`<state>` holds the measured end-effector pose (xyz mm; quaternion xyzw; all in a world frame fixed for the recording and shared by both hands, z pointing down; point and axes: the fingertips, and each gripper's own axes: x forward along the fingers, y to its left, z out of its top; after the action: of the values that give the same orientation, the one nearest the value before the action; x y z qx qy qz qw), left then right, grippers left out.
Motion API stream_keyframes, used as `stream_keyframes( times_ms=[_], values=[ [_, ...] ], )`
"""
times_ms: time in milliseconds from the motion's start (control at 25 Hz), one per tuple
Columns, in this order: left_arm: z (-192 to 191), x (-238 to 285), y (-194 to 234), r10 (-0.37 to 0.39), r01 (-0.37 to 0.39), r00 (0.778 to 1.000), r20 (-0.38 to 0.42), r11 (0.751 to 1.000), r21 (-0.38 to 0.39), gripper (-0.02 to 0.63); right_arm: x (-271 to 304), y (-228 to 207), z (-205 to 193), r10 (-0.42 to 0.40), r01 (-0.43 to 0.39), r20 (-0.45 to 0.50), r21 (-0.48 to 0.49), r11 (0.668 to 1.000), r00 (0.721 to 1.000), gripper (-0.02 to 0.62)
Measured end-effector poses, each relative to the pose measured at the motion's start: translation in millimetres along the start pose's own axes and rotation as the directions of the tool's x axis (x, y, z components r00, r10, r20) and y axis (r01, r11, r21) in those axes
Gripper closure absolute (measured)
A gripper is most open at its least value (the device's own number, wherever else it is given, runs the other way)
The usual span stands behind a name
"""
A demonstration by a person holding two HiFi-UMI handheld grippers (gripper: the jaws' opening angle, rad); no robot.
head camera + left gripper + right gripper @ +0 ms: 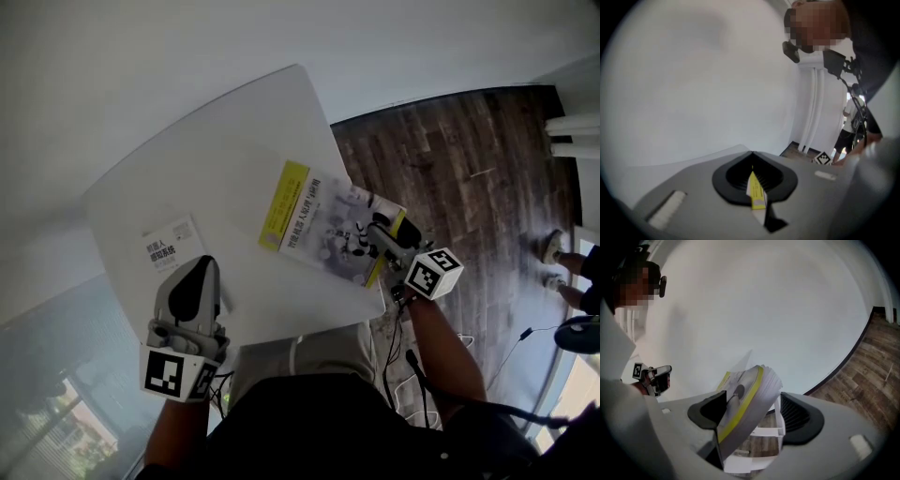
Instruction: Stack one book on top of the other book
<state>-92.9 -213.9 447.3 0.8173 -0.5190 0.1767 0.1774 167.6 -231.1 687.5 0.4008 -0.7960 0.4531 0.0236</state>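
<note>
White round table [216, 150] before a pale wall [141, 56], dark wood floor [450, 169] at 3 o'clock.

Yellow-spined paperback [319, 220] flat on the table toward 2 o'clock, its near corner overhanging the table edge. White book [169, 248] flat toward 9 o'clock, well apart from the paperback.

Right gripper [380, 232] at the paperback's overhanging corner. In the right gripper view, jaws moderately apart and closed on that corner [745, 399], cover against one pad, pages fanned against the other.

Left gripper [201, 266] just beside the white book's near corner, contact not discernible. In the left gripper view, jaws [757, 187] drawn together to a slit, with a thin yellow-and-white sliver [756, 191] of unclear identity in it.

Handling, by judgement: a soft-cover volume, light to moderate in weight, flexible, likely to sag and splay open if lifted by one corner. Glossy cover probably slippery against the pads. Better hold deep along the spine side, across the whole thickness, for a level carry toward 9 o'clock. Stacking not yet done.
</note>
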Motion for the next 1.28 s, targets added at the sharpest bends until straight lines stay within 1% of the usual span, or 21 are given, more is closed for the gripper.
stream_keyframes(
  times_ms=[80,200,320,480,640,720,840,960,1080,1160,1280],
  values=[
    [0,-1,0,0.012,-0.012,1.0,-0.014,1.0,-0.02,0.6,3,0,-1,0.011,-0.011,0.002,0.031,0.999,1.0,0.239],
    [-2,-5,4,0.016,-0.017,1.0,-0.016,1.0,-0.024,0.6,6,0,-4,0.033,-0.035,0.019,0.108,0.994,0.999,0.239],
    [-3,-8,8,0.009,-0.009,1.0,0.01,1.0,-0.015,0.6,9,0,-7,0.067,-0.074,0.039,0.199,0.977,0.997,0.239],
    [-9,-10,10,0.018,-0.018,1.0,-0.013,1.0,-0.01,0.6,14,1,-9,0.108,-0.114,0.04,0.264,0.958,0.993,0.239],
    [-3,-9,8,0.014,-0.013,1.0,0.016,0.999,-0.053,0.6,14,3,-8,0.115,-0.119,0.031,0.246,0.962,0.993,0.248],
    [-2,-9,9,0.018,-0.017,1.0,0.018,0.998,-0.058,0.6,14,7,-7,0.131,-0.134,0.031,0.243,0.961,0.991,0.303],
    [-4,-8,10,0.027,-0.025,0.999,0.018,0.996,-0.081,0.6,14,12,-5,0.143,-0.148,0.036,0.235,0.961,0.989,0.342],
    [3,-5,4,0.011,-0.007,0.999,0.046,0.995,-0.096,0.6,12,18,-1,0.133,-0.139,0.049,0.174,0.975,0.99,0.392],
    [6,-7,3,0.01,-0.005,0.998,0.061,0.996,-0.089,0.6,9,26,3,0.142,-0.151,0.067,0.149,0.977,0.988,0.465],
    [3,-10,9,0.026,-0.022,0.998,0.05,0.997,-0.08,0.6,9,30,4,0.135,-0.142,0.065,0.13,0.981,0.989,0.494],
    [7,-15,13,0.033,-0.028,0.998,0.06,0.997,-0.078,0.6,8,34,5,0.11,-0.114,0.052,0.094,0.989,0.993,0.506]
  ],
)
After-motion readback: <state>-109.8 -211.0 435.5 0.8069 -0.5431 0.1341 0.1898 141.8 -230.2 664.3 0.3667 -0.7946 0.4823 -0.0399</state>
